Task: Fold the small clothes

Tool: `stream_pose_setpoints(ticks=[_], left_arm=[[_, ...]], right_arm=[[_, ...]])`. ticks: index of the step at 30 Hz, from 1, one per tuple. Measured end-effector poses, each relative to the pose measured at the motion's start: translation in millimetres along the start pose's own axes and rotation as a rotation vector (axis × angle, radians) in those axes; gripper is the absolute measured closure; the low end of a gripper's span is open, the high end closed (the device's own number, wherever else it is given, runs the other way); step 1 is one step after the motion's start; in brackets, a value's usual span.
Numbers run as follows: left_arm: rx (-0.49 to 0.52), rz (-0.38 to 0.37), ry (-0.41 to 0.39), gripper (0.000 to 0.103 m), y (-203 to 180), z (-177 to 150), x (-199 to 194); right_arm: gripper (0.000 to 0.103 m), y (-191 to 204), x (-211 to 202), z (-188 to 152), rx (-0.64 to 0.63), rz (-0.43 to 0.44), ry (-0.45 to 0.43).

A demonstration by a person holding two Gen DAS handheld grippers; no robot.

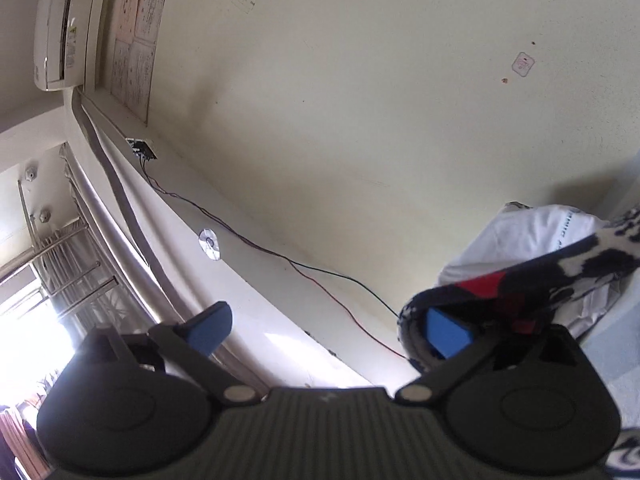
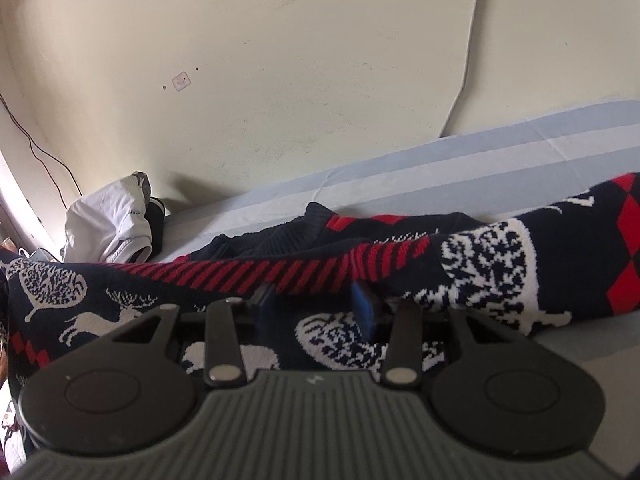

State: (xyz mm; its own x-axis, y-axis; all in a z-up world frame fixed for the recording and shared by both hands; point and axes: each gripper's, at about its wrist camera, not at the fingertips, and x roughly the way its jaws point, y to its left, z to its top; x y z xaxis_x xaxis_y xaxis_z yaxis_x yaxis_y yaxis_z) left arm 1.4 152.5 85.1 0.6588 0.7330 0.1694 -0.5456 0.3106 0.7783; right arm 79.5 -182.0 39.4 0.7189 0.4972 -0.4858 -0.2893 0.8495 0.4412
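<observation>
A navy knit sweater (image 2: 132,300) with white reindeer and red stripes lies spread across the bed, filling the lower right wrist view. My right gripper (image 2: 316,304) sits low over its folded, red-striped edge, jaws partly apart with the cloth between and under them; whether they pinch it I cannot tell. In the left wrist view my left gripper (image 1: 328,330) is wide open and points up at the wall. A fold of the same sweater (image 1: 520,280) drapes over its right fingertip (image 1: 446,332); nothing is clamped.
A crumpled white garment (image 2: 108,224) lies at the bed's far left by the wall, and shows in the left wrist view (image 1: 520,240). The striped blue bedsheet (image 2: 440,160) runs right. Wires (image 1: 320,276), an air conditioner (image 1: 60,28) and a bright window (image 1: 32,312) are on the left.
</observation>
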Motion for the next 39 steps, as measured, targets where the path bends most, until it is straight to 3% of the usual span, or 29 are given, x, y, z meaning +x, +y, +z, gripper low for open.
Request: stream_pose_setpoints(ticks=[3, 8, 9, 10, 11, 12, 14, 16, 18, 20, 21, 24, 27, 29, 30, 32, 35, 37, 38, 39], left_arm=[[-0.055, -0.011, 0.044, 0.0, 23.2, -0.6, 11.5], [0.036, 0.118, 0.058, 0.0, 31.1, -9.3, 24.1], [0.039, 0.181, 0.077, 0.003, 35.0, -11.1, 31.0], [0.053, 0.312, 0.095, 0.011, 42.8, -14.7, 41.6], [0.038, 0.386, 0.123, 0.011, 55.0, -17.6, 51.7], [-0.046, 0.388, 0.179, 0.014, 76.7, -18.7, 61.4], [-0.383, 0.237, 0.309, 0.026, 134.1, -22.0, 72.6], [-0.622, 0.091, 0.364, 0.032, 165.1, -28.1, 74.0], [-0.726, -0.044, 0.375, 0.029, 169.4, -30.0, 68.1], [-0.781, -0.23, 0.387, 0.025, 155.4, -29.6, 59.0], [-0.767, -0.326, 0.39, 0.025, 139.6, -25.9, 53.8], [-0.631, -0.511, 0.372, 0.023, 83.7, -7.8, 42.0], [-0.543, -0.716, 0.338, 0.023, 21.2, 14.4, 30.8], [-0.508, -0.874, 0.302, 0.021, -15.8, 34.9, 27.8], [-0.487, -0.948, 0.291, 0.018, -34.1, 44.3, 27.8], [-0.438, -1.057, 0.294, 0.017, -73.1, 62.2, 26.6], [-0.346, -1.183, 0.318, 0.013, -120.6, 79.2, 29.3], [-0.274, -1.187, 0.327, 0.015, -143.5, 84.1, 26.4], [-0.241, -1.191, 0.322, 0.019, -152.5, 86.4, 23.3], [-0.208, -1.206, 0.313, 0.042, -159.7, 88.2, 18.1]], right_arm=[[0.059, -3.0, -0.9, 0.7, 0.016, 0.012, -0.003], [0.059, -3.8, -3.7, 0.7, -0.002, 0.024, -0.001], [0.059, -3.4, -3.4, 0.8, -0.002, 0.025, 0.0], [0.057, -3.9, -3.5, 1.1, 0.0, 0.022, 0.0], [0.057, -4.4, -3.3, 1.4, 0.006, 0.012, 0.0], [0.057, -5.1, -2.3, 1.8, 0.018, 0.006, 0.001], [0.057, -9.0, -2.2, 2.5, 0.037, 0.014, 0.006], [0.057, -8.2, -1.9, 2.4, 0.033, 0.011, 0.008], [0.057, -6.9, -2.1, 2.0, 0.023, 0.006, 0.007], [0.057, -5.4, -0.8, 2.0, 0.024, 0.005, 0.005], [0.057, -5.7, -1.1, 2.1, 0.028, 0.009, 0.002], [0.057, -9.6, -1.5, 6.9, 0.054, 0.033, 0.016], [0.057, -8.2, 2.1, 28.9, -0.002, 0.042, 0.033], [0.046, -2.8, 13.2, 48.5, -0.071, 0.041, 0.054], [0.035, -0.5, 24.1, 58.8, -0.12, 0.036, 0.07], [0.03, 3.3, 48.6, 72.3, -0.182, 0.0, 0.1], [0.03, 0.2, 90.8, 81.5, -0.206, 0.012, 0.235], [0.03, 0.5, 106.6, 78.2, -0.204, 0.044, 0.308], [0.03, 3.5, 112.2, 73.3, -0.228, 0.045, 0.332], [0.03, 8.5, 115.7, 67.3, -0.268, 0.03, 0.34]])
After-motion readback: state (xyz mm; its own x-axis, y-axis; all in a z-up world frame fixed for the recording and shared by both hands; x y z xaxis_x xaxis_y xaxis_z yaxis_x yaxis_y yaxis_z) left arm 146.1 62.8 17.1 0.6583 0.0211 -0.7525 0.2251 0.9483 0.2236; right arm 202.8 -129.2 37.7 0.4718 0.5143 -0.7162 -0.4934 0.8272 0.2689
